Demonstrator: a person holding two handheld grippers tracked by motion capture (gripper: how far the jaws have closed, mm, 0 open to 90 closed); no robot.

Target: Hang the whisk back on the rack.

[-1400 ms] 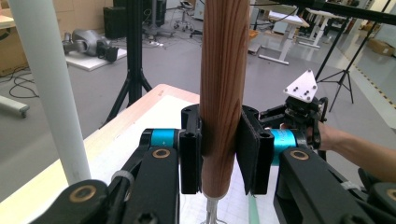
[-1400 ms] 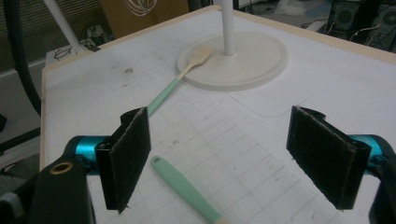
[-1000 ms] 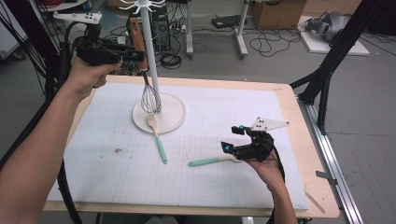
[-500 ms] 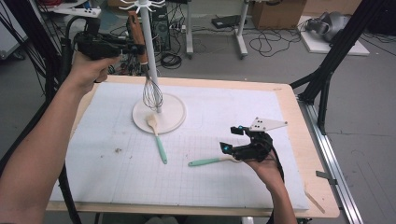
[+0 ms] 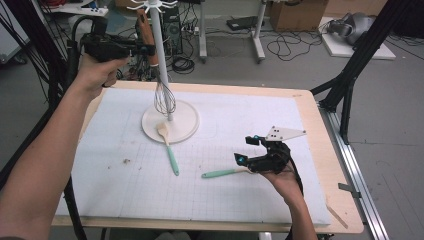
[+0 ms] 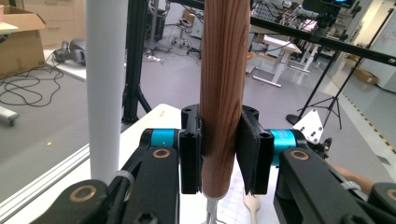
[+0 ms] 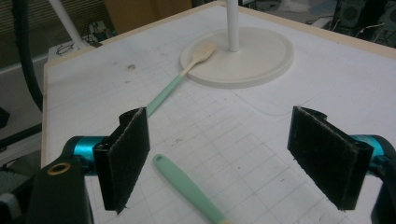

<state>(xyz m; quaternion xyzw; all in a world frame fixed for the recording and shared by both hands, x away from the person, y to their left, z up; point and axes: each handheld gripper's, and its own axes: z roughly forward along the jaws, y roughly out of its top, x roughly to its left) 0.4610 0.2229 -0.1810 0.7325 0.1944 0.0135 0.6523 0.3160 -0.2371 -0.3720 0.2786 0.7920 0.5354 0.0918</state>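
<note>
A white gridded mat point(image 5: 240, 150) covers the wooden desk point(image 5: 320, 130) in a cable-strewn workshop. Beside the white utensil stand point(image 5: 161, 60), the left gripper point(image 5: 115, 47), jaws clamped on the wooden-handled wire whisk point(image 5: 159, 80), has barely shifted; the right gripper point(image 5: 260, 157) stays put, jaws apart.

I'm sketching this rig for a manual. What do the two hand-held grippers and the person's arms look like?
Both the left hand-held gripper and the right hand-held gripper are black, with flat black jaw pads, blue cylinders and brass pivots. The right carries a grey three-cornered plate. Black cables trail. Forearms are unsleeved.

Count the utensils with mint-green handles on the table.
2. One spoon lies with its wooden bowl resting on the stand base, handle pointing toward the person. The other utensil lies beside the right gripper, its head hidden behind the gripper.
</note>
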